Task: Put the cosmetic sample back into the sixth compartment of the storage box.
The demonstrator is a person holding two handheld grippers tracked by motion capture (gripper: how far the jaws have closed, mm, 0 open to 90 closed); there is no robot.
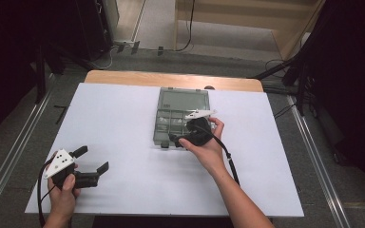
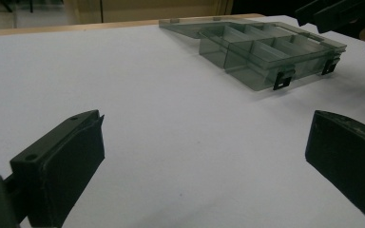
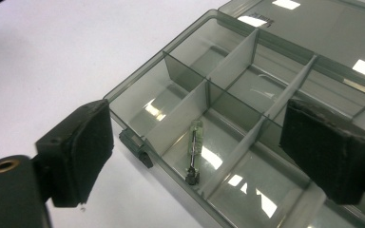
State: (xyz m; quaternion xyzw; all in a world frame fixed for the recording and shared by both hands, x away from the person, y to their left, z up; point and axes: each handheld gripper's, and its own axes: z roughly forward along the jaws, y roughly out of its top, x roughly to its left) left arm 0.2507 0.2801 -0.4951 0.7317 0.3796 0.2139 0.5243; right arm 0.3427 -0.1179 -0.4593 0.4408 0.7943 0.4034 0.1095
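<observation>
Right tool (image 1: 177,138), jaws spread wide and empty, poised over the front row of an open, clear compartment box (image 1: 180,102) at mid-counter (image 1: 123,123), where a small glass tube (image 3: 193,149) lies in one compartment; left tool (image 1: 94,160), likewise wide open and empty, well apart near the counter's front left.

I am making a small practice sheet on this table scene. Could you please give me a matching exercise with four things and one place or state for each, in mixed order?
Things:
1. compartment box
2. small tool
3. left gripper
4. right gripper

Places or states:
A. open, above the box
B. lies in a front compartment
C. lid open, in the middle of the table
D. open, low over the white sheet, away from the box

Pairs: 1-C, 2-B, 3-D, 4-A
</observation>
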